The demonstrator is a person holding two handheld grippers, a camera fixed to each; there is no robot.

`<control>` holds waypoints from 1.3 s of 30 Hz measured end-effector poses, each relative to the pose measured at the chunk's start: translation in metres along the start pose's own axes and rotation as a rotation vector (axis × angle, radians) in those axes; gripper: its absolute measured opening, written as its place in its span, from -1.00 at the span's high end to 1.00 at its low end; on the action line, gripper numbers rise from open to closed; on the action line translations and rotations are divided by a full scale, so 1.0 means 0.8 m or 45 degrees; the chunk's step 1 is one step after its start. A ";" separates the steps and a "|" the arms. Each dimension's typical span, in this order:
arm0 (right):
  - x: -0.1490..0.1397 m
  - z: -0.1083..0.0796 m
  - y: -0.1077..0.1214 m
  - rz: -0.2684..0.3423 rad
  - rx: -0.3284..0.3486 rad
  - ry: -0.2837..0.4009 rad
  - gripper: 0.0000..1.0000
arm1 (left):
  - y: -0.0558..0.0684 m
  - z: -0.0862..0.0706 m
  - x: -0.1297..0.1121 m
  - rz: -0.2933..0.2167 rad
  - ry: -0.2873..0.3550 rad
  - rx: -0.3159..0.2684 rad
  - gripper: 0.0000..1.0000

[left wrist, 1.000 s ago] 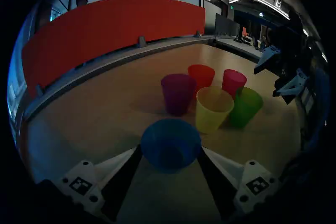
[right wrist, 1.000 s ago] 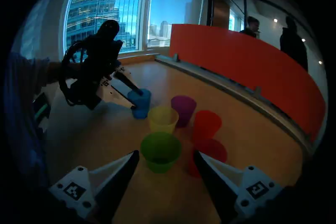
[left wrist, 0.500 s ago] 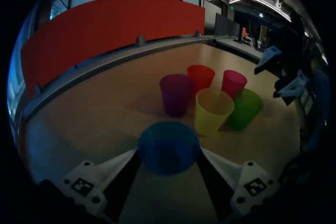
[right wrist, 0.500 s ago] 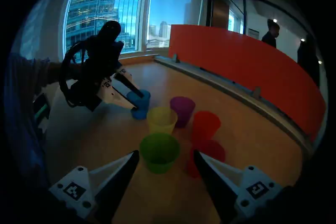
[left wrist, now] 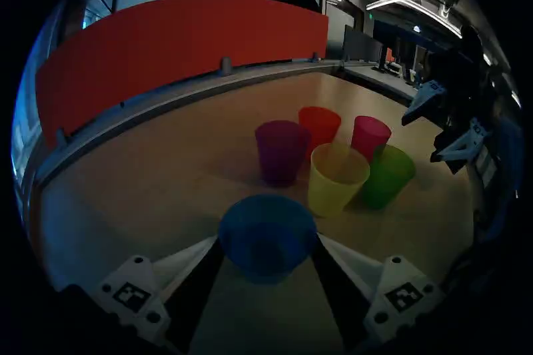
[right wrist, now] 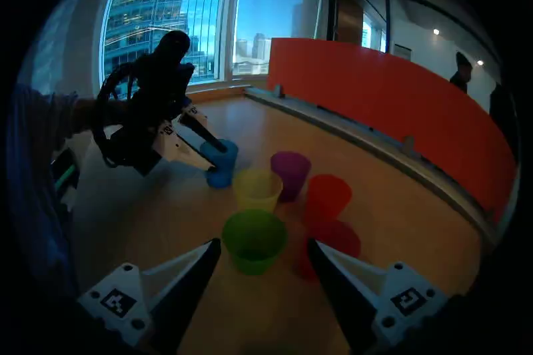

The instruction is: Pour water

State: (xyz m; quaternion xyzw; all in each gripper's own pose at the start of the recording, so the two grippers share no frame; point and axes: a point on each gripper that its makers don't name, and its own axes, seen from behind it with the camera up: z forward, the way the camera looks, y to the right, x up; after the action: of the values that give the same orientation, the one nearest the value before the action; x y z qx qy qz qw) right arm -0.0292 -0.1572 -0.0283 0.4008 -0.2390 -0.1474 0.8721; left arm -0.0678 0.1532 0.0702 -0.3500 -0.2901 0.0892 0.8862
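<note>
A blue cup [left wrist: 266, 238] sits between the fingers of my left gripper [left wrist: 266, 242], which is shut on it low over the wooden table [left wrist: 166, 175]. The right gripper view shows that same blue cup [right wrist: 220, 162] held by the left gripper [right wrist: 208, 155], slightly tilted. Beyond it stand a purple cup [left wrist: 282, 150], an orange cup [left wrist: 320, 125], a pink cup [left wrist: 370, 134], a yellow cup [left wrist: 336, 178] and a green cup [left wrist: 388, 174]. My right gripper [right wrist: 262, 248] is open, with the green cup [right wrist: 254, 240] just ahead of its fingertips. I cannot see water in any cup.
A long orange partition [left wrist: 180, 42] runs along the table's far edge, with people walking behind it. Large windows [right wrist: 200, 22] lie past the left gripper. The holder's sleeve [right wrist: 40, 155] is at the left. The right gripper [left wrist: 448, 122] hovers right of the cups.
The blue cup has rocked slightly in the left gripper and stays in place. The people behind the partition have walked to the right. The right gripper has barely moved.
</note>
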 end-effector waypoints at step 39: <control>-0.039 0.057 -0.012 0.010 0.012 -0.081 -0.99 | 0.010 -0.094 0.043 0.016 0.184 0.041 -0.72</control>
State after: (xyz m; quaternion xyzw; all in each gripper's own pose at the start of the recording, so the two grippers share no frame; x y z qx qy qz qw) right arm -0.0806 -0.1782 -0.0191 0.3992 -0.2690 -0.1557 0.8626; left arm 0.0042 0.1286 0.0363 -0.3430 -0.2216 0.0738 0.9098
